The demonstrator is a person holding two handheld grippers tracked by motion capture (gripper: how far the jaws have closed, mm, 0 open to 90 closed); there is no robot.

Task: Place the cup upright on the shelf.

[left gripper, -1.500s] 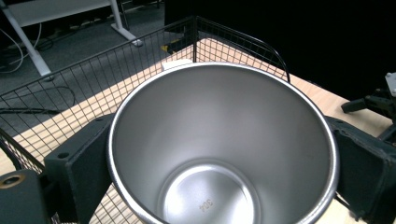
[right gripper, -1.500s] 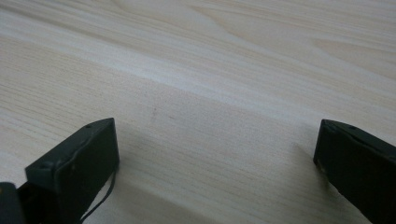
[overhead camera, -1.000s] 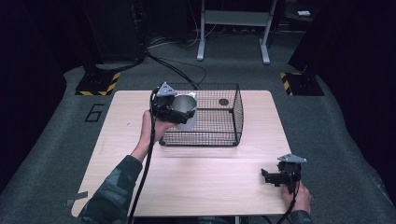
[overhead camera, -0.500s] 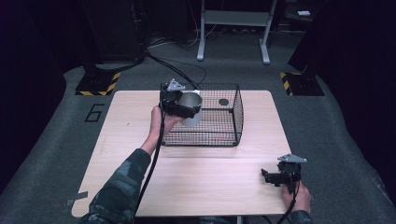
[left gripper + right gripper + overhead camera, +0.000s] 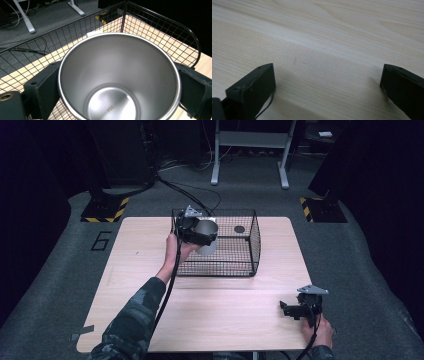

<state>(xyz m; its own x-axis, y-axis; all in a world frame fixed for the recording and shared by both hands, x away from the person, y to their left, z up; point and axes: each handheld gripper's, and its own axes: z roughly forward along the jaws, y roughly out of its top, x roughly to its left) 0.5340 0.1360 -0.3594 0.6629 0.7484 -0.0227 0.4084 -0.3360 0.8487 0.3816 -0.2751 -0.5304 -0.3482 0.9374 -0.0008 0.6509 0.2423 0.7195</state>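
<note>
1. My left hand-held gripper [image 5: 199, 233] clamps a steel cup [image 5: 117, 77] by its sides, holding it over the near-left corner of the wire basket [image 5: 250, 245], above the rim.
2. My right hand-held gripper [image 5: 295, 310] rests low at the counter [image 5: 125, 270]'s near-right corner, jaws spread wide on nothing.
3. Bare wood lies between basket and near edge.
4. The cup is smooth, round and brushed inside; the basket is black square mesh with curved corners.
</note>
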